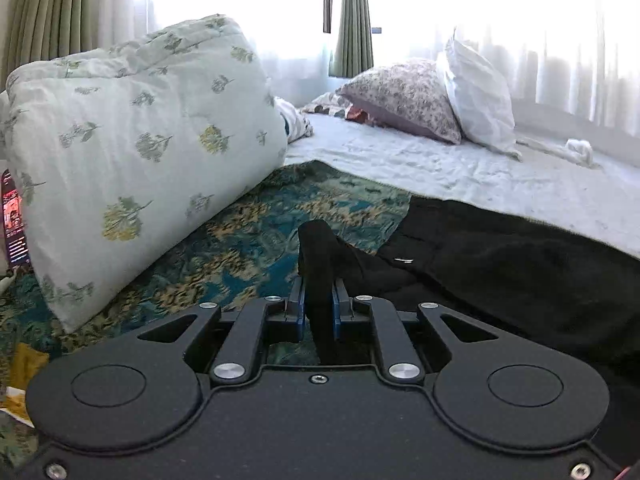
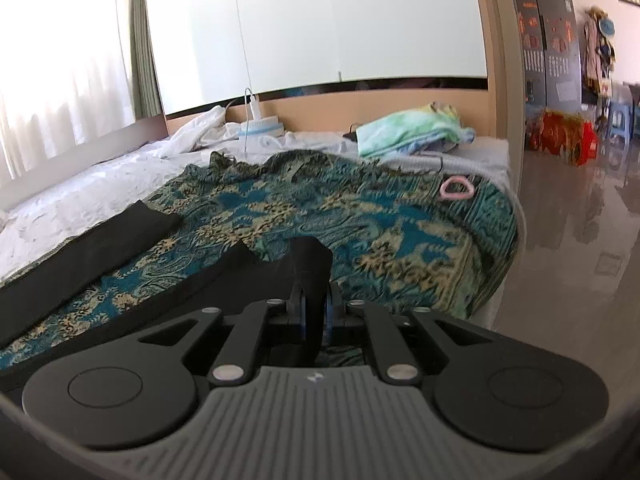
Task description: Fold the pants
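Black pants [image 1: 500,264] lie on a teal and gold patterned blanket [image 1: 248,232] spread over the bed. My left gripper [image 1: 319,300] is shut on a bunched corner of the pants, and the black cloth sticks up between its blue pads. In the right wrist view the two pant legs [image 2: 100,240] stretch away to the left over the blanket [image 2: 380,232]. My right gripper [image 2: 316,312] is shut on the end of the nearer leg, with a fold of black cloth standing up between its pads.
A big folded floral quilt [image 1: 132,152] stands close on the left. Two pillows [image 1: 440,96] lean at the back by the curtained window. A pink ring [image 2: 457,189], a green folded cloth [image 2: 412,128] and a white fan [image 2: 260,124] lie at the far end. Bare floor [image 2: 580,260] is right of the bed.
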A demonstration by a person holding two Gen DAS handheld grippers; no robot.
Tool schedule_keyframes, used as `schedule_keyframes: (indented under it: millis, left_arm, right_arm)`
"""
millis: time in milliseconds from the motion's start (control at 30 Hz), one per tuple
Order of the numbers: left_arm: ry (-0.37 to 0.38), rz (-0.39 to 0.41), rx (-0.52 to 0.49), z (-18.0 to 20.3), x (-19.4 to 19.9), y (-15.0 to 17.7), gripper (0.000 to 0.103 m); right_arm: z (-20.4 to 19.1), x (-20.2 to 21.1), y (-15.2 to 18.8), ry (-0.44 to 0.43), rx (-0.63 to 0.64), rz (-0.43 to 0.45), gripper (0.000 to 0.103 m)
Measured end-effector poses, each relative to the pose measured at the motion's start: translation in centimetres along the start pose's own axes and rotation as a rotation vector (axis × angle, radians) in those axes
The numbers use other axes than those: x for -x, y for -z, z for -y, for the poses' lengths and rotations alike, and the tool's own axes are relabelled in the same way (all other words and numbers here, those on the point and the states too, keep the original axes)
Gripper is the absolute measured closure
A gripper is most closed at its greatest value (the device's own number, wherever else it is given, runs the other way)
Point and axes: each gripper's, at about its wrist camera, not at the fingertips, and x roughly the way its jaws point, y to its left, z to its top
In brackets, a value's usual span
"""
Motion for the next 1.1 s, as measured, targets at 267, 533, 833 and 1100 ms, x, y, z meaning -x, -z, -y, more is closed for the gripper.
schedule_keyframes:
  millis: [267,533,833,1100]
  left_arm:
    - [-0.029,-0.124,-0.023,-1.4,-2.5,2.7,0.089]
    - [-0.064,-0.103,-0.116,-0.4,-3.1,4.8,0.087]
    - [-0.080,-0.104,-0.105,-0.8,-2.5,3.8,0.042]
    - [-0.006,-0.046,-0.039,-1.8,-0.2,1.1,0.004]
  right_arm:
    - [0.3,-2.1,1.4,0.055,0.036,-0.050,0.090]
    - [0.3,-2.9,2.1,0.063,0.059,-0.085,0.089]
    - [-0.6,-2.0,1.2,0.067,0.107,-0.069,0.047]
    - [-2.9,1.4,-1.9,-0.029,0.148,0.007,0.024]
